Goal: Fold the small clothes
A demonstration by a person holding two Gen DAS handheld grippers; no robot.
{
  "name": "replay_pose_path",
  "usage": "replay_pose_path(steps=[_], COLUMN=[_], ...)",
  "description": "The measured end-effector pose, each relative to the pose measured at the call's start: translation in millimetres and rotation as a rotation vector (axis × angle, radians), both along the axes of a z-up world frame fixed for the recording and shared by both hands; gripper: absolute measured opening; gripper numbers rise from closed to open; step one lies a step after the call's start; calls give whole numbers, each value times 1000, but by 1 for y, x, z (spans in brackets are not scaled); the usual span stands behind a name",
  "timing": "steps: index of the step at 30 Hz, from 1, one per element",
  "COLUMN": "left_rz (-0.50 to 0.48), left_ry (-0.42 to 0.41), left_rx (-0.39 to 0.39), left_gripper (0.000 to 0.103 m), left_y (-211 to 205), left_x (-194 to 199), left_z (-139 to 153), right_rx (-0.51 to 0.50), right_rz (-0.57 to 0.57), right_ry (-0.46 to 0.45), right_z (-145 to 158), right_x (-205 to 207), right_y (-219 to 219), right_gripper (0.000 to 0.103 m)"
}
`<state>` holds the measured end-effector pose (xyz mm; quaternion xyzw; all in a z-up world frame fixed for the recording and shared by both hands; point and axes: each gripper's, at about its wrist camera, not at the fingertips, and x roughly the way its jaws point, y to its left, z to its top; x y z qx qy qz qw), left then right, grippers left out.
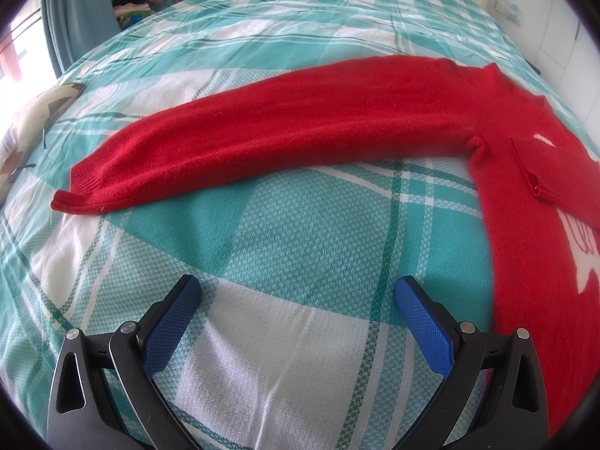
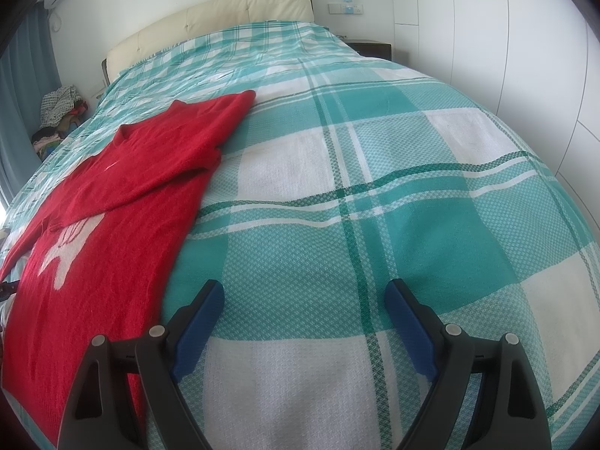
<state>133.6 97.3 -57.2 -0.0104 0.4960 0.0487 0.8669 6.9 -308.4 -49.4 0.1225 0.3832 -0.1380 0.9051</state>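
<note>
Left wrist: sweater [image 1: 285,127] lies beyond spread claw [image 1: 298,292].

Black tongs [image 1: 298,292], blue textured pads [image 1: 422,318]

Sweater [image 1: 532,225] lies on bedspread [image 1: 285,232], sleeve [image 1: 262,138] outstretched.

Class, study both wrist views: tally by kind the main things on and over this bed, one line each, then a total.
Red sweater: 1
Plaid bedspread: 1
Open grippers: 2, left gripper, right gripper
Total: 4
</note>
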Motion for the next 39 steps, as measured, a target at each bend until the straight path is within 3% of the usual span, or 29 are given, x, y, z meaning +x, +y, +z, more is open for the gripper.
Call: replay_pose_path(steps=[2,5,10,12,14,17,21,22,23,25,26,29,32,36,39], left_rz=[-11,-33,145,259,341,380,354,355,360,358,351,302,170,-67,-247], left_ry=[-10,-65,-182,-148,-61,20,73,76,75,86,97,54,-55,-177,-213], left_rx=[-5,-71,-280,-357,-380,-398,-513,-525,-525,-494,-484,-417,-353,-322,-332], left_gripper=[102,102,102,102,101,93,79,75,62,16,5,3,3,3,3], left_y=[-2,10,99,148,189,223,230,230,229,224,221,205,165,72,-8], left_x=[-7,-20,-32,-26,-13,1,17,21,25,33,36,42,49,63,74], left_z=[9,32,75,75,63,43,20,16,14,12,14,45,110,191,228], right_rx=[1,1,4,4,-5,-19,-28,-28,-27,-25,-25,-24,-24,-26,-24], right_rz=[0,0,1,1,1,4,4,4,4,4,4,4,4,7,10], right_ry=[0,0,2,5,13,25,32,32,31,29,29,27,28,35,35], right_z=[-1,-1,-1,0,0,-1,-1,-1,-1,-1,-1,-1,-1,-1,-1], right_x=[0,1,1,2,4,7,8,8,8,8,8,7,7,8,8], right_y=[-1,0,-1,-1,0,2,3,3,4,4,4,4,4,5,5], right_gripper=[87,87,88,88,89,90,91,91,91,91,91,91,91,92,93])
